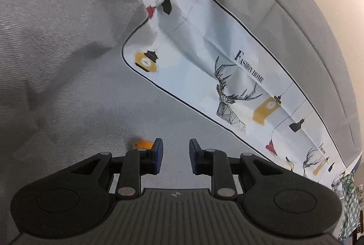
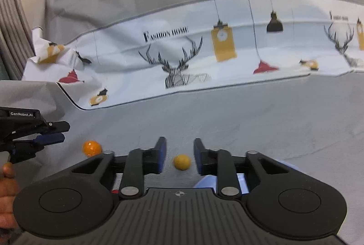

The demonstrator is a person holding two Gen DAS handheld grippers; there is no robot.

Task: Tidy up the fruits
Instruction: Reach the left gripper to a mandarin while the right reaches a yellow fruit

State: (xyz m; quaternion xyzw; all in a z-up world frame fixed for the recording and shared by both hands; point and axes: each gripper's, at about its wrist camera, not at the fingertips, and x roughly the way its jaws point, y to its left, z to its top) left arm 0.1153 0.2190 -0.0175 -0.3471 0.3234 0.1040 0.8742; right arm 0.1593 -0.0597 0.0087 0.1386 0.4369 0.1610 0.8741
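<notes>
In the right wrist view a small yellow round fruit [image 2: 182, 162] lies on the grey sheet between the fingertips of my right gripper [image 2: 179, 154], which is open and hovers just above it. A shiny orange fruit [image 2: 91, 148] lies to its left. My left gripper [image 2: 54, 132] comes in from the left edge, above and left of the orange fruit. In the left wrist view my left gripper [image 1: 176, 152] is open and empty, with the orange fruit [image 1: 142, 144] partly hidden behind its left finger.
A printed cloth [image 2: 204, 51] with deer and lamps lies folded across the back of the grey sheet [image 2: 273, 113]; it also shows in the left wrist view [image 1: 227, 67]. A light blue object [image 2: 207, 181] and a red bit [image 2: 115, 191] peek out under my right gripper.
</notes>
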